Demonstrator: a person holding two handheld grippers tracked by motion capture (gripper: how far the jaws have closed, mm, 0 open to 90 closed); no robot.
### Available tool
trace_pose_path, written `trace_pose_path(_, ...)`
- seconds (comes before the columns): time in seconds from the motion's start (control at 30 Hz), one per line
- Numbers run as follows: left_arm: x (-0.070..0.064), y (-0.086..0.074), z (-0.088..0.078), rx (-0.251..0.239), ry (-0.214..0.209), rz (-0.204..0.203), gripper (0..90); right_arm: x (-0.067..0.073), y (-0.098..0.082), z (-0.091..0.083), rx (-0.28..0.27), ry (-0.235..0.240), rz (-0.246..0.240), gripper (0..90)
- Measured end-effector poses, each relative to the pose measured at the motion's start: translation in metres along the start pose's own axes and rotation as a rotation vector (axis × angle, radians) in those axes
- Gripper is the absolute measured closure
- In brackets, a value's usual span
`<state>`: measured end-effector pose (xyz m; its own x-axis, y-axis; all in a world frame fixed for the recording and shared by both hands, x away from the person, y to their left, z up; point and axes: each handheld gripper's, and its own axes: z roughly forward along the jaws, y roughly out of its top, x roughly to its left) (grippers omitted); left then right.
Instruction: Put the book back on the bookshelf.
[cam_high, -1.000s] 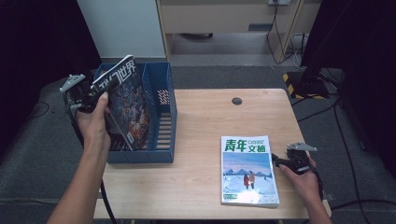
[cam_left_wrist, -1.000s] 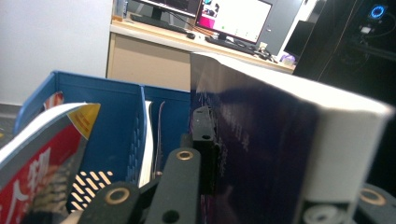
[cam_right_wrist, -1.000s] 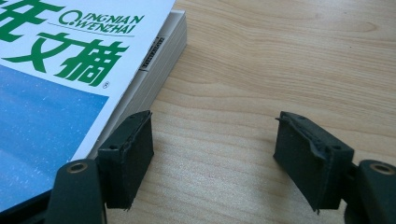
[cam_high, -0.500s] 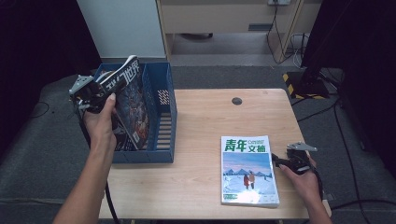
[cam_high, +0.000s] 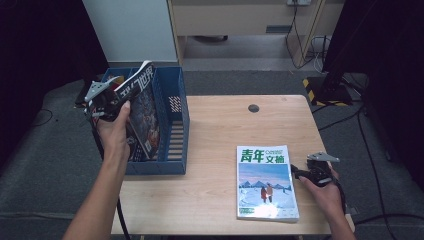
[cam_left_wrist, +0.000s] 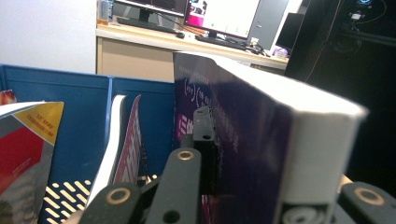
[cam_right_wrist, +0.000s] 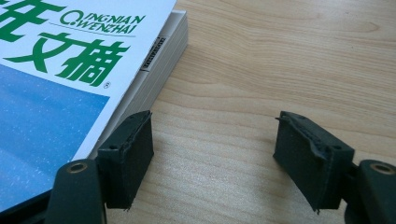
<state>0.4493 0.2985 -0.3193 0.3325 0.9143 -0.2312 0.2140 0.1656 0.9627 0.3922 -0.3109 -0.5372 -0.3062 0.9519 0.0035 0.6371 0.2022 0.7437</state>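
**Dark magazine held upright over the blue file box**

The left tool (cam_high: 107, 102) is clamped on a dark-covered magazine (cam_high: 142, 112), holding it upright and slightly tilted in the blue file box (cam_high: 175, 125) that stands at the counter's (cam_high: 220, 125) left edge; other magazines (cam_left_wrist: 123, 140) stand in the box behind it. The right tool (cam_right_wrist: 212, 154) rests on the counter near the front right corner, jaws apart and gripping nothing, one jaw just beside the edge of a blue-and-white magazine (cam_high: 265, 182) lying flat there.
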Motion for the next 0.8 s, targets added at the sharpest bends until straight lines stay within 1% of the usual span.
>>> trace_pose_path(0.13, 0.0, -0.001, 0.003, -0.008, 0.003, -0.011, 81.8, 0.0, 0.0, 0.0, 0.0, -0.001, 0.002, 28.0)
trace_pose_path(0.2, 0.0, -0.002, 0.004, -0.003, 0.005, -0.004, 81.9, 0.0, 0.0, 0.0, 0.001, 0.0, 0.0, 28.1)
trace_pose_path(0.33, 0.003, -0.003, 0.005, -0.007, 0.023, -0.004, 81.9, 0.0, 0.0, 0.0, 0.0, -0.001, 0.0, 28.0)
trace_pose_path(0.4, 0.004, -0.004, 0.005, -0.007, 0.025, -0.001, 81.9, 0.0, 0.0, 0.0, 0.0, 0.0, 0.001, 28.1)
trace_pose_path(0.5, 0.005, -0.004, 0.003, -0.008, 0.034, 0.006, 81.9, 0.0, 0.0, 0.0, 0.0, 0.0, 0.001, 28.0)
trace_pose_path(0.63, 0.007, -0.002, -0.002, -0.008, 0.055, 0.025, 81.9, 0.0, 0.0, 0.0, 0.0, 0.001, -0.004, 28.0)
trace_pose_path(0.8, 0.013, 0.0, -0.007, -0.015, 0.07, 0.009, 81.9, 0.0, 0.0, 0.0, 0.0, 0.001, -0.005, 28.1)
